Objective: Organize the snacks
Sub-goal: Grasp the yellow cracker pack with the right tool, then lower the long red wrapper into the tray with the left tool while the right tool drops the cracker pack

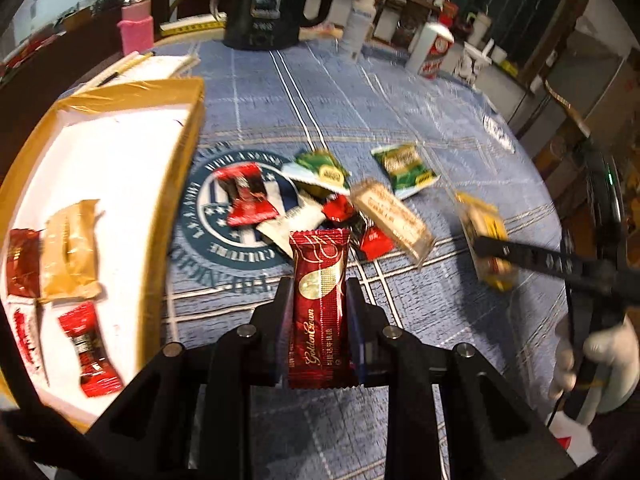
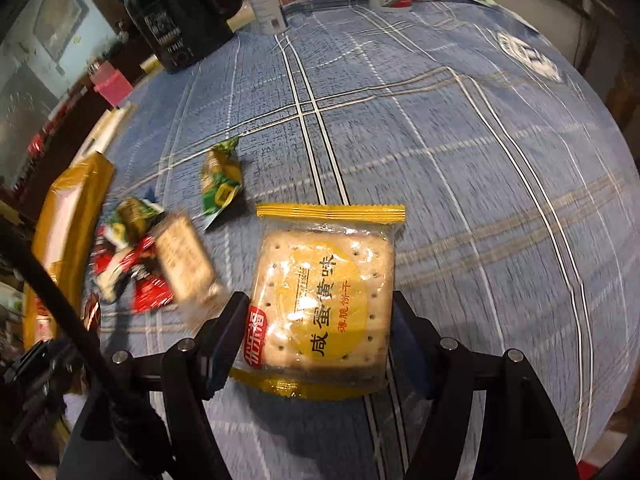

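My left gripper (image 1: 320, 286) is shut on a dark red Golden Crown bar (image 1: 320, 312), held upright above the blue tablecloth. To its left lies a yellow-rimmed box (image 1: 120, 152) with a white floor, holding red wrappers and a gold packet (image 1: 68, 252). A heap of loose snacks (image 1: 320, 212) lies just beyond the bar. My right gripper (image 2: 320, 300) is shut on a yellow-edged cracker pack (image 2: 324, 280). In the left wrist view that cracker pack (image 1: 486, 236) sits at the right, with a white-gloved hand (image 1: 600, 360) behind it.
Two green packets (image 1: 404, 168) (image 1: 320, 166) and a clear biscuit pack (image 1: 392, 216) lie in the heap. At the table's far edge stand a black kettle (image 1: 264, 4), a white bottle (image 1: 360, 20), a pink object (image 1: 138, 32) and a red-white carton (image 1: 434, 48).
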A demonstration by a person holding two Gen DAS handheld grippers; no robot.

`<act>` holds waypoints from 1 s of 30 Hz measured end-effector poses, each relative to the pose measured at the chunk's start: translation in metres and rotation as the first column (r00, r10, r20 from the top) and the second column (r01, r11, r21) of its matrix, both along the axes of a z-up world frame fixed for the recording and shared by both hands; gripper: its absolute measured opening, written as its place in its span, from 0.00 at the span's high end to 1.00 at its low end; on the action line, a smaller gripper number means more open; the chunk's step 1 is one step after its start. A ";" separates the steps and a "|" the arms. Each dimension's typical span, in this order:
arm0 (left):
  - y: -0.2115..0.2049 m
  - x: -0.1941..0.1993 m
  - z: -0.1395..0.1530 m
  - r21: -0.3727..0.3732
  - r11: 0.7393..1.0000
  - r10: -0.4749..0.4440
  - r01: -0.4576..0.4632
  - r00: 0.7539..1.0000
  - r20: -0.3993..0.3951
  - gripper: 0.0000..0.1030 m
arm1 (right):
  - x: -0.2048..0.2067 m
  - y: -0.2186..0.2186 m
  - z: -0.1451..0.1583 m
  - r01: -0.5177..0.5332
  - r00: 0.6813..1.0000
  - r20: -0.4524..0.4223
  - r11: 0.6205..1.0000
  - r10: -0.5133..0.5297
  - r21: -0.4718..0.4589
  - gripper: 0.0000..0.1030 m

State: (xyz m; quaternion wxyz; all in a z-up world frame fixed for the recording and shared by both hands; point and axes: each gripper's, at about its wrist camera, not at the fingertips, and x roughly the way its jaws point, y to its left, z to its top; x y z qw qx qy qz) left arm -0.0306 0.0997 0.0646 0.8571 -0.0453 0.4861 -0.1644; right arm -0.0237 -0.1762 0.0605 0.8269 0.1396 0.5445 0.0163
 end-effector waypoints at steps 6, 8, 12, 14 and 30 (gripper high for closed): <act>0.034 0.002 0.021 -0.017 0.999 0.044 -0.043 0.999 0.030 0.73 | -0.012 0.037 0.032 -0.093 0.993 0.074 0.993 0.088 0.074 0.33; 0.050 0.005 0.027 -0.010 0.998 0.061 -0.061 0.997 0.037 0.73 | -0.010 0.057 0.041 -0.132 0.988 0.094 0.987 0.124 0.086 0.33; 0.091 0.016 0.039 0.016 0.995 0.099 -0.100 0.994 0.055 0.73 | 0.002 0.109 0.056 -0.216 0.972 0.125 0.970 0.201 0.116 0.32; 0.111 0.024 0.042 0.043 0.992 0.112 -0.115 0.992 0.065 0.73 | 0.008 0.134 0.060 -0.250 0.963 0.134 0.959 0.233 0.130 0.32; 0.216 0.108 0.005 0.083 0.974 0.214 -0.210 0.976 -0.043 0.73 | 0.083 0.319 0.026 -0.428 0.903 0.081 0.901 0.423 0.072 0.32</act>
